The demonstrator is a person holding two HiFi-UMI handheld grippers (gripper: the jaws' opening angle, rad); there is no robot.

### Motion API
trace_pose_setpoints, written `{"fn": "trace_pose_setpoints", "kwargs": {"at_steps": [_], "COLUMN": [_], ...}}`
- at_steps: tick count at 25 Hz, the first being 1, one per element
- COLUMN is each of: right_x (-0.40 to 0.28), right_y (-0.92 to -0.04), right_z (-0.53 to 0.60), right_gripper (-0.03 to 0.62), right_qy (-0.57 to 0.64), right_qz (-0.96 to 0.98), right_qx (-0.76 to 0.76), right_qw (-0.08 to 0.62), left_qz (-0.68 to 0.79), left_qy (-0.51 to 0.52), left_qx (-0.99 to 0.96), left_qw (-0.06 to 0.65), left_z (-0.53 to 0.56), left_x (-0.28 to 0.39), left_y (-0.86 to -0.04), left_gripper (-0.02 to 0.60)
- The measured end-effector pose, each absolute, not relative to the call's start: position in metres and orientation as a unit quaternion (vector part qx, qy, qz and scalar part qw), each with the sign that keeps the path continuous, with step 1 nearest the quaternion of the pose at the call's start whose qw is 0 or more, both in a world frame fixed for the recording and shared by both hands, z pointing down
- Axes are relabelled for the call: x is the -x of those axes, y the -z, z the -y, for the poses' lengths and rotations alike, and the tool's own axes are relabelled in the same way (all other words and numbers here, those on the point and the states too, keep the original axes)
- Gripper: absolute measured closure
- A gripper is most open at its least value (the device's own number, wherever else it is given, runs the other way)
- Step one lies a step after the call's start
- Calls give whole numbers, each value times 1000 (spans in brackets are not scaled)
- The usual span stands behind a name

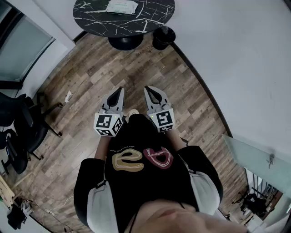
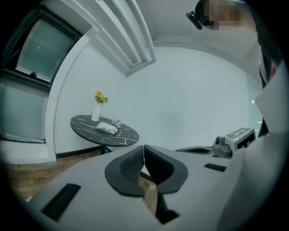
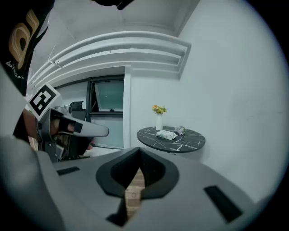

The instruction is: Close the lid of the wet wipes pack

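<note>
The left gripper (image 2: 143,152) and the right gripper (image 3: 138,155) are both clenched on nothing, jaw tips meeting. The wet wipes pack (image 1: 121,6) lies on the round table (image 1: 91,22), well apart from both, at the head view's top edge. Its lid is too small to make out.

No plain words readable, two big rounded letter shapes, one cream and one maroon, on the black shirt (image 1: 141,159), uncertain which letters, coded black-and-white squares on the left gripper's cube (image 1: 108,124) and right gripper's cube (image 1: 163,120), print on the wet wipes pack (image 1: 121,6) too small to read
</note>
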State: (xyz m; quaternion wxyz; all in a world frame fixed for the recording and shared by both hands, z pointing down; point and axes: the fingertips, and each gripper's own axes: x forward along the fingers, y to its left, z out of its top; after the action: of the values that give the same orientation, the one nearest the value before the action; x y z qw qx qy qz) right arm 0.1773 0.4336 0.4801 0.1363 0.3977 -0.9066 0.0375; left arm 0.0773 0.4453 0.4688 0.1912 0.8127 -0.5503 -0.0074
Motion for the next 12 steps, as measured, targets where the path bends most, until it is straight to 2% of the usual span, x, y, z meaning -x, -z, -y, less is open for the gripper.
{"fn": "trace_pose_setpoints", "kwargs": {"at_steps": [12], "right_x": [-174], "right_y": [-489], "right_z": [-454], "right_gripper": [583], "right_qy": [-32], "right_qz": [913], "right_qx": [-378], "right_qw": [148], "left_qz": [546], "left_qy": [-25], "left_qx": [-818], "left_qw": [179], "left_z": [-462], "left_x": [-89], "left_y": [-479], "left_gripper": [563]}}
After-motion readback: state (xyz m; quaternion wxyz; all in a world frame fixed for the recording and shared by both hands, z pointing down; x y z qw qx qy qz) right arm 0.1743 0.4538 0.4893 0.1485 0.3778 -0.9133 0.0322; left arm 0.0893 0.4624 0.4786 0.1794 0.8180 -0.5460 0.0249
